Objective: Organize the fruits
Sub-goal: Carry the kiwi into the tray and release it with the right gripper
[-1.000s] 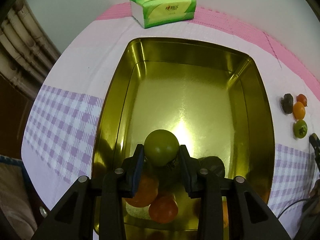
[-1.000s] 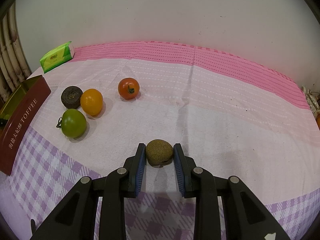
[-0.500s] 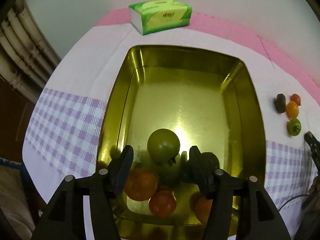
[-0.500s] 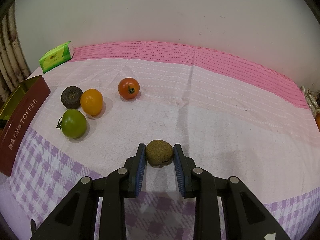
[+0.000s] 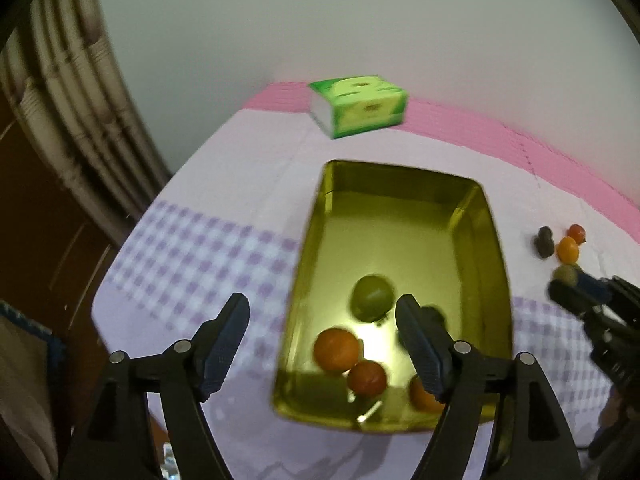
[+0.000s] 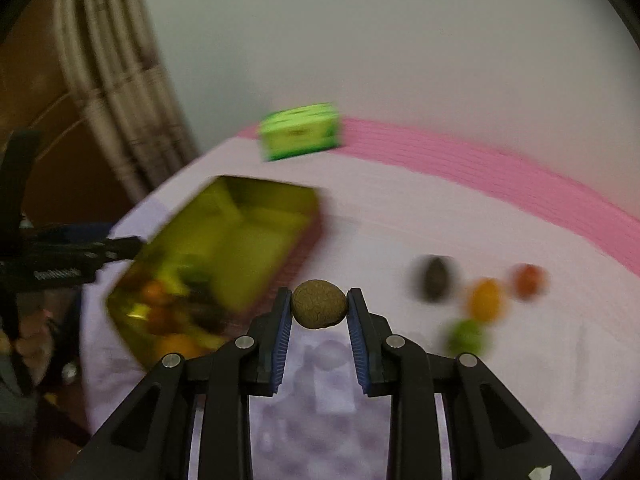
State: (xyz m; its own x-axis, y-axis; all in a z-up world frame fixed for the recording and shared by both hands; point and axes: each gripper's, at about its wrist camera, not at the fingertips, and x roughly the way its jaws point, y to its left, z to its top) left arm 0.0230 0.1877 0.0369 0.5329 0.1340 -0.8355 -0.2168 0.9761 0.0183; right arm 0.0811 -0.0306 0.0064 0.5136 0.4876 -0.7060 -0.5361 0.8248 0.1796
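The right gripper (image 6: 319,307) clamps a brown wrinkled fruit (image 6: 319,304) above the checked tablecloth (image 6: 400,216), while the left gripper (image 5: 322,320) hangs spread wide over the gold tin's (image 5: 494,240) near-left edge.

A rough brown fruit (image 6: 319,304) sits clamped between the right gripper (image 6: 319,306) fingertips, lifted above the cloth. Left of it and ahead stands the gold tin (image 5: 494,264), where a green fruit (image 5: 372,298) and orange-red ones lie between the spread fingers of the left gripper (image 5: 322,312).

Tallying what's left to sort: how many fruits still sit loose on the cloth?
4, right of the gold tin: dark fruit, orange fruit, red fruit, green fruit. Blur may hide others.
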